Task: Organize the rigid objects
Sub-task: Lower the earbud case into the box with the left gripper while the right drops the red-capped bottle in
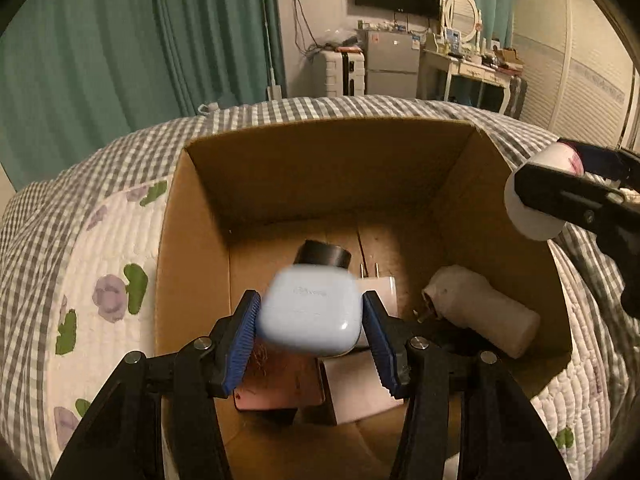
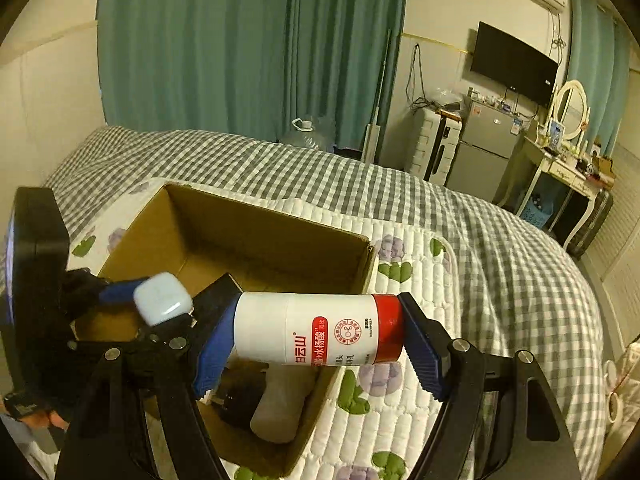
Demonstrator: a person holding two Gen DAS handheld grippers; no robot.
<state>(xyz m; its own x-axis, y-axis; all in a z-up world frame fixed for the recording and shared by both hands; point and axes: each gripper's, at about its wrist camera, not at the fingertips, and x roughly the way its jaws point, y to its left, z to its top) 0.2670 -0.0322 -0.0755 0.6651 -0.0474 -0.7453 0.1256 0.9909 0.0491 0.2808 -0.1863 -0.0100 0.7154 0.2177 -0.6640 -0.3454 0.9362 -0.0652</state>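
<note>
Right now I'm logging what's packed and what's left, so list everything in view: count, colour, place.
Box: one, brown cardboard, open on the bed.
Earbud case: one, pale blue, between the left tongs' pads over the box.
Bottle: one, white with red end, held sideways in the right tongs beside the box.
Charger: one, white, in the box.
White cylinder: one, lying in the box.
Quilt: one, white floral, under the box.
Left tongs: black, blue pads.
Right tongs: black, blue pads.
</note>
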